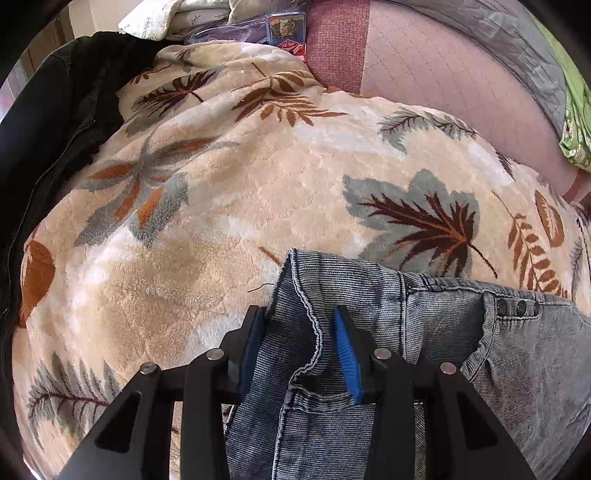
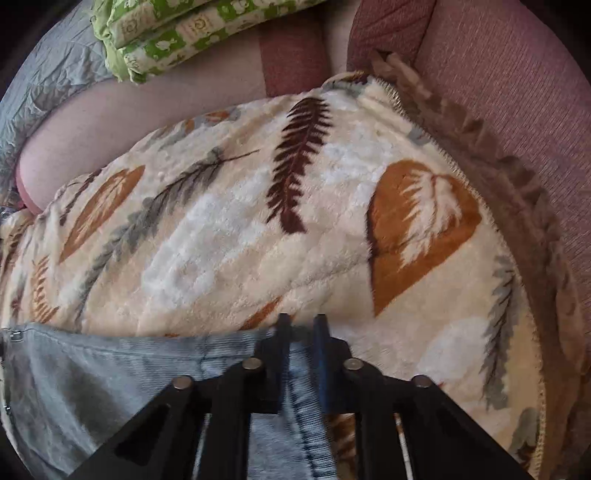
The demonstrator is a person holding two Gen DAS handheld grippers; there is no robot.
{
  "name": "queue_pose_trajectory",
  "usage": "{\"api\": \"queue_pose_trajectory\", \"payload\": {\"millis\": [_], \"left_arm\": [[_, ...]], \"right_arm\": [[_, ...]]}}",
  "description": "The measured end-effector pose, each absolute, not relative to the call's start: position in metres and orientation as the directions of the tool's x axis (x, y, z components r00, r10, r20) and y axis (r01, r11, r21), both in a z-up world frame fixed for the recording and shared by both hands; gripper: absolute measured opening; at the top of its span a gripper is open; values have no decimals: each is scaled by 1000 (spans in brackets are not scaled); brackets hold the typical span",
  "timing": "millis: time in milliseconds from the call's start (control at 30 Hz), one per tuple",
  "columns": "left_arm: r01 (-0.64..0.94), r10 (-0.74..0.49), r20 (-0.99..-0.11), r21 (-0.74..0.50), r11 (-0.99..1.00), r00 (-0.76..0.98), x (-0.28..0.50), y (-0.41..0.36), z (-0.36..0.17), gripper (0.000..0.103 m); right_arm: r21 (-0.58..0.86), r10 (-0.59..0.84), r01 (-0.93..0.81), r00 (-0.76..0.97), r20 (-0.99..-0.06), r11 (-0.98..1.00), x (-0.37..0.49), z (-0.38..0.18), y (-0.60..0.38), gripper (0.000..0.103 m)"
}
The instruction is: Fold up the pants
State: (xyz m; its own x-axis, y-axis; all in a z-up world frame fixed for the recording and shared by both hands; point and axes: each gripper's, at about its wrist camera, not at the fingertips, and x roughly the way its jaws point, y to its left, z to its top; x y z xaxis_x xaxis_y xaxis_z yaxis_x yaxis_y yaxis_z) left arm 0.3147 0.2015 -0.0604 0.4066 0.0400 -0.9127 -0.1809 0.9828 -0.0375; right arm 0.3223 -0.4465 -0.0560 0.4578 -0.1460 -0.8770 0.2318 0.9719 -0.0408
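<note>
Light blue denim pants (image 1: 443,332) lie on a cream fleece blanket with a leaf print (image 1: 258,184). My left gripper (image 1: 298,310) straddles a raised fold at the pants' left edge. The left blue pad (image 1: 253,343) touches the denim, while a dark gap shows beside the right pad, so the jaws stand open around the fold. In the right wrist view, the pants (image 2: 110,369) fill the lower left over the blanket (image 2: 258,258). My right gripper (image 2: 302,319) is shut on a narrow strip of the pants' right edge, slightly blurred.
A black zipped jacket (image 1: 55,110) lies at the blanket's left. Small boxes (image 1: 286,27) sit at the far edge. The pink sofa (image 2: 498,74) rises behind and to the right. A green patterned cloth (image 2: 184,29) and grey quilt (image 2: 44,74) lie at the back.
</note>
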Motion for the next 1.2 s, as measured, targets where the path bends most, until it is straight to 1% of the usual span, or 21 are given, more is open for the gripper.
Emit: {"api": "queue_pose_trajectory", "payload": {"millis": [33, 100, 133, 167, 200, 233, 333, 400, 433, 500, 533, 567, 667, 800, 833, 867, 900, 1067, 1133, 1200], "left_arm": [[-180, 38, -912, -40, 983, 409, 315, 202, -60, 43], [-180, 32, -905, -50, 982, 425, 313, 204, -58, 43], [-190, 34, -899, -56, 980, 436, 312, 208, -55, 43], [-205, 28, -894, -72, 976, 448, 310, 212, -52, 45], [-215, 15, -889, -94, 972, 458, 309, 217, -49, 47], [-220, 5, -885, -110, 969, 465, 308, 220, -47, 50], [-221, 12, -890, -100, 970, 455, 313, 223, -50, 51], [-227, 4, -885, -116, 967, 466, 314, 221, -50, 51], [-226, -7, -878, -131, 965, 478, 314, 220, -48, 51], [-223, -19, -863, -152, 963, 505, 314, 218, -43, 50], [-225, -18, -858, -155, 962, 514, 314, 217, -40, 50], [-225, -25, -854, -165, 960, 520, 314, 218, -36, 49], [-241, -28, -841, -187, 952, 540, 317, 227, -27, 49], [-242, -35, -865, -178, 954, 500, 323, 229, -38, 49], [-230, -40, -864, -178, 957, 501, 323, 225, -40, 45], [-217, -47, -863, -179, 960, 502, 324, 221, -41, 34], [-208, -52, -864, -178, 962, 501, 325, 217, -42, 31], [-197, -61, -874, -176, 964, 482, 335, 203, -48, 29], [-214, -53, -896, -162, 963, 440, 340, 203, -57, 29], [-231, -48, -907, -158, 960, 418, 343, 205, -65, 24]], "right_arm": [[-50, -163, 242, 475, -865, 969, 320, -55, -449, 6], [24, -108, 235, 534, -839, 972, 311, -50, -457, 10], [72, -71, 238, 543, -837, 969, 306, -49, -461, 30], [118, -31, 239, 539, -842, 964, 302, -49, -465, 66], [161, 10, 234, 540, -842, 959, 298, -49, -467, 80], [183, 34, 221, 546, -837, 958, 297, -47, -465, 85], [188, 64, 193, 515, -855, 963, 298, -50, -460, 85], [170, 69, 182, 459, -886, 968, 305, -61, -454, 84], [156, 64, 175, 441, -895, 972, 307, -66, -450, 81], [166, 81, 167, 424, -902, 972, 312, -74, -445, 59], [157, 73, 170, 418, -905, 973, 313, -77, -443, 41], [129, 50, 165, 414, -909, 978, 314, -79, -439, 39], [112, 39, 157, 408, -912, 981, 315, -80, -438, 38], [119, 44, 161, 409, -912, 980, 316, -81, -440, 39], [122, 45, 163, 409, -911, 979, 316, -82, -441, 40], [120, 44, 162, 409, -912, 979, 317, -81, -441, 40], [116, 41, 160, 408, -912, 980, 317, -81, -441, 40], [106, 35, 156, 401, -915, 982, 320, -82, -439, 40], [113, 41, 159, 398, -916, 981, 322, -84, -439, 40], [125, 47, 171, 401, -915, 977, 324, -85, -441, 41]]}}
